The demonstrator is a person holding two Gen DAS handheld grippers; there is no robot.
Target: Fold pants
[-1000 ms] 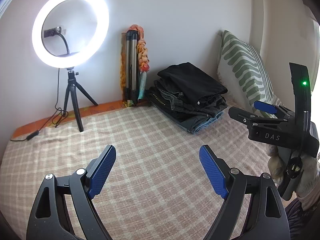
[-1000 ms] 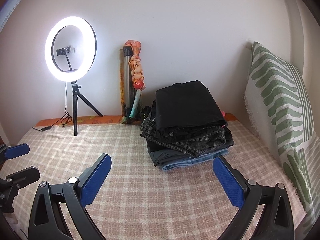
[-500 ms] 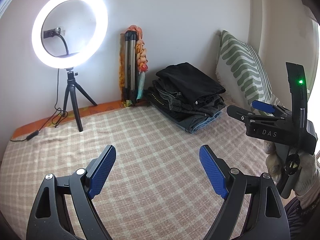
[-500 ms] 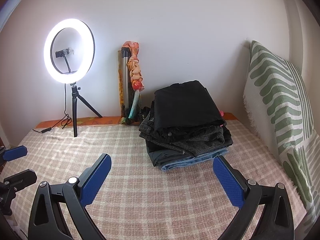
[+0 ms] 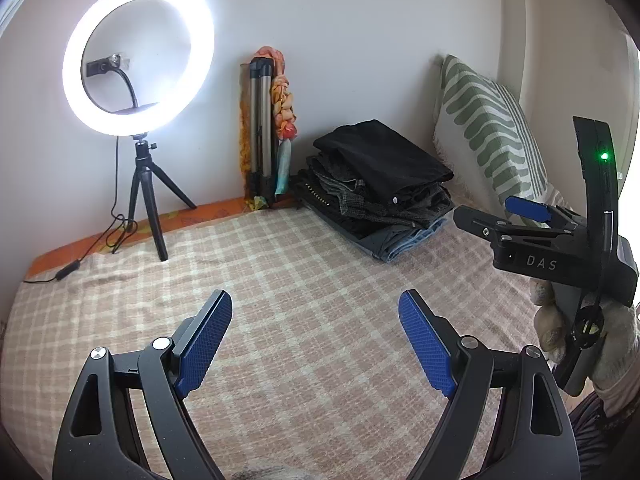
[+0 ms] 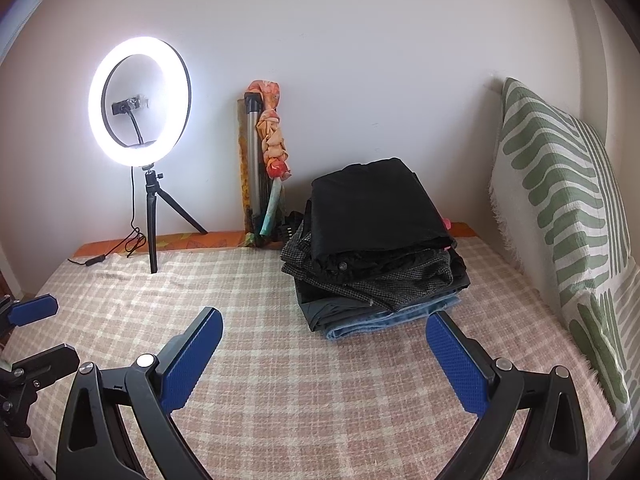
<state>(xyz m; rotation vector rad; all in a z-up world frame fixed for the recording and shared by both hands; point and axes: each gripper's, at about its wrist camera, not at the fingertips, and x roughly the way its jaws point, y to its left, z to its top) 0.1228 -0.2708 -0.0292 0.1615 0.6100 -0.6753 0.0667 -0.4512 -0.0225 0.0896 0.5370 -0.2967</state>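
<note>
A stack of folded pants (image 6: 380,248), black on top with grey and blue denim beneath, rests at the back right of the checked bed cover (image 6: 280,360); the same stack of pants (image 5: 380,184) shows in the left wrist view. My left gripper (image 5: 316,320) hovers open over the bare cover, nothing between its blue pads. My right gripper (image 6: 324,336) is open too, just in front of the stack and apart from it. In the left wrist view the right gripper (image 5: 492,210) appears at the right edge, held by a gloved hand (image 5: 560,320).
A lit ring light (image 6: 140,100) on a small tripod stands at the back left, its cable trailing along the bed edge. A folded tripod with orange cloth (image 6: 264,160) leans on the wall. A green-patterned pillow (image 6: 560,220) stands along the right side.
</note>
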